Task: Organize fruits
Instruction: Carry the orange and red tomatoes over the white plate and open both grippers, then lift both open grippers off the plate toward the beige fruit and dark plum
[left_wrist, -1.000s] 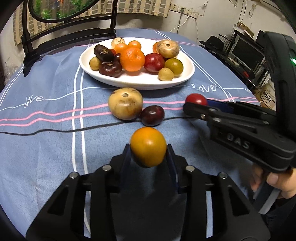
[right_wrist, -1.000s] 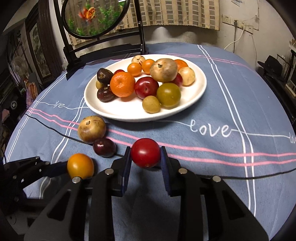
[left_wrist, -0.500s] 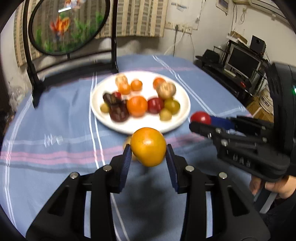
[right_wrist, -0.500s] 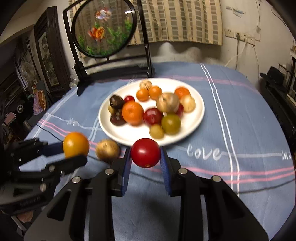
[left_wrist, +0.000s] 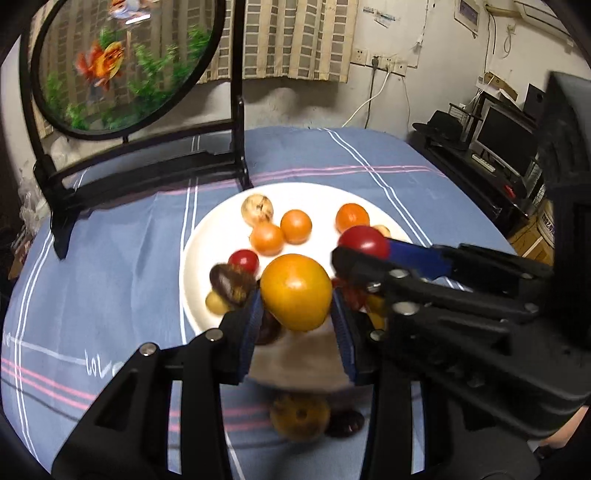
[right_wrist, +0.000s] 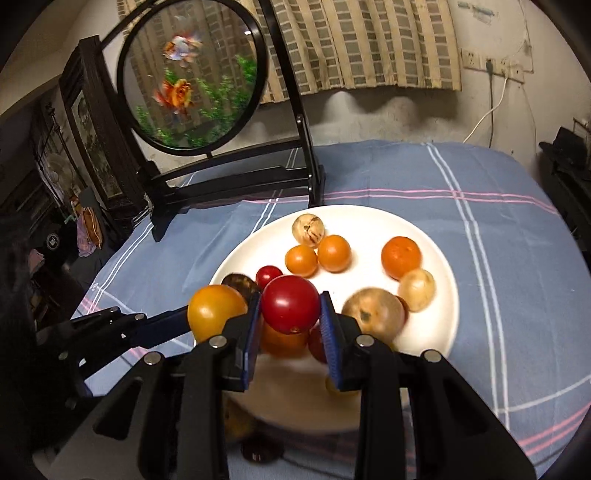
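Both grippers have risen off the cloth and travelled forward since a second ago, so they now hang over the near part of the white plate (right_wrist: 439, 258) instead of short of it. Left gripper (left_wrist: 295, 306) has its blue pads clamped on the orange-yellow fruit (left_wrist: 295, 291), gripped at its sides. Right gripper (right_wrist: 291, 321) is clamped on the red fruit (right_wrist: 290, 304) in the same way. The two carried fruits hang close together, the left tool's fingers just beside the right tool's.

Below them the plate is already crowded: small orange fruits (right_wrist: 317, 256), a mandarin (right_wrist: 400, 256), a tan fruit (right_wrist: 373, 314), a dark fruit (left_wrist: 231, 282) and others. Two fruits remain on the blue striped tablecloth (right_wrist: 498, 206) in front of the plate, a tan one (left_wrist: 299, 417) and a dark one (left_wrist: 345, 422), partly hidden behind the fingers.

Risks, as a judgement: round, smooth fruit held only at its sides could slip out. Released from a height onto the packed plate, either fruit could bounce or roll, knock its neighbours, or go over the rim. With the tools so close, opening one could bump the other. A framed round goldfish panel (right_wrist: 192, 81) stands behind the plate, well apart.
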